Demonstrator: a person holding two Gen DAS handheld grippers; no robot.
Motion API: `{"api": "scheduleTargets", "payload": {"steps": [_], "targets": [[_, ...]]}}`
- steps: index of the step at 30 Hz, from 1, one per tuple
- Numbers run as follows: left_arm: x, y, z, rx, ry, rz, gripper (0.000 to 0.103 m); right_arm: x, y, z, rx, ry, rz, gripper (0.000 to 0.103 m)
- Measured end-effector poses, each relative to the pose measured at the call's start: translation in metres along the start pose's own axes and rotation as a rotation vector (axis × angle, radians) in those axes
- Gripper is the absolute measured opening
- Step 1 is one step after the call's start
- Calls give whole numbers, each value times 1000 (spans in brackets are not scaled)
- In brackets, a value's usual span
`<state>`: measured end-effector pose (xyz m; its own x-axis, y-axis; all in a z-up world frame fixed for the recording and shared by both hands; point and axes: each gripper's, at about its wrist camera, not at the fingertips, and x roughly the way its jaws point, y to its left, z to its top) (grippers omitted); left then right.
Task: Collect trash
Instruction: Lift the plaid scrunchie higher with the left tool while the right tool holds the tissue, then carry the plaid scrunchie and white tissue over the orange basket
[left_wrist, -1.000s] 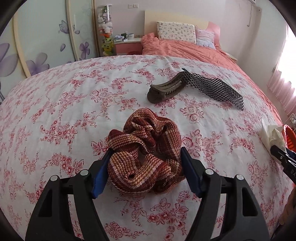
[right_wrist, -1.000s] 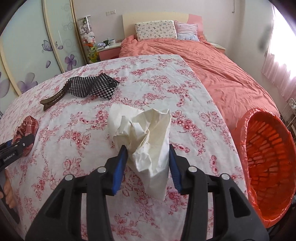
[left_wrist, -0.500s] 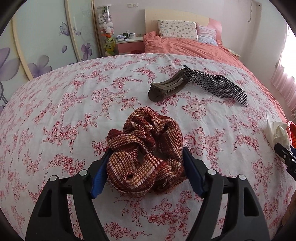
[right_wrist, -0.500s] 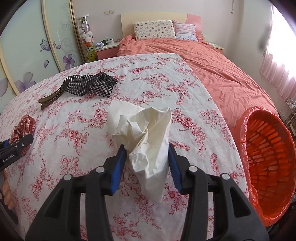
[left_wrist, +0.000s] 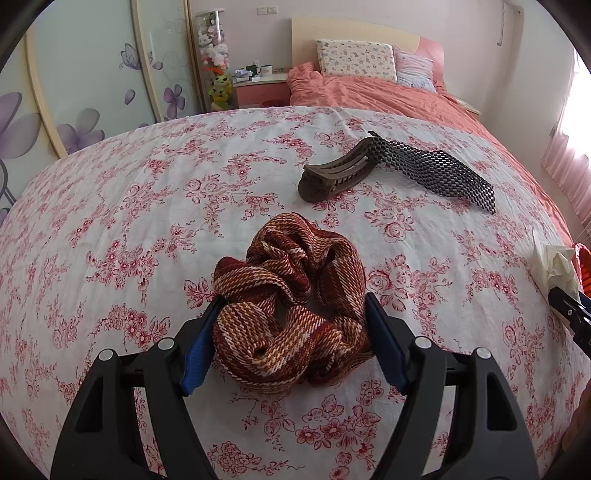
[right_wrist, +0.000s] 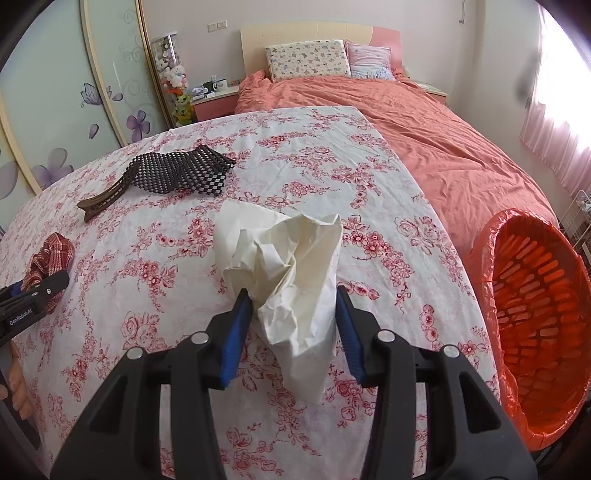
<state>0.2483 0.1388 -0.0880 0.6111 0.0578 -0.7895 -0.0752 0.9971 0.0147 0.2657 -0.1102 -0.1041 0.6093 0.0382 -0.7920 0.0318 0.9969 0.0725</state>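
Two grips: scrunchie (left_wrist: 291, 314) is being clamped by left hand-held gripper (left_wrist: 291, 345), crumpled paper (right_wrist: 288, 280) is being pinched by right hand-held gripper (right_wrist: 291, 334), beside orange bin (right_wrist: 532, 314).

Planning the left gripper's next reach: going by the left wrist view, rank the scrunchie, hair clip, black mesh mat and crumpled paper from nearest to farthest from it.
1. Scrunchie: between the left gripper fingers.
2. Hair clip: ahead, slightly right.
3. Black mesh mat: just past the clip, right.
Crumpled paper: far right edge; too distorted to rank against the clip or mat.

Home bedroom, bed (right_wrist: 388, 122) with pillows (right_wrist: 308, 59), floral wardrobe doors (left_wrist: 74, 92), apparently plush toys (left_wrist: 216, 44) in case
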Motion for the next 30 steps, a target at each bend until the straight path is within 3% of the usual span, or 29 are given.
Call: {"api": "scheduleTargets", "payload": {"steps": [3,5,7,11,19,30], "targets": [[-1,1,0,-1,-2,-1,73,0,-2,1,7,-1,10,46],[-3,2,-1,-4,-8,-7,62,-1,-4,1,16,-5,22,45],[-5,0,-2,5,-16,-7,50,-3,-8,0,31,-15,51,38],[-12,-9,-4,32,-18,-1,38,-11,-15,-2,47,-37,58,31],[-45,-24,-2,43,-75,-14,37,-55,-29,-5,67,-119,28,31],[-104,-79,-3,128,-180,-91,37,-135,-50,-23,18,-306,-153,32]]}}
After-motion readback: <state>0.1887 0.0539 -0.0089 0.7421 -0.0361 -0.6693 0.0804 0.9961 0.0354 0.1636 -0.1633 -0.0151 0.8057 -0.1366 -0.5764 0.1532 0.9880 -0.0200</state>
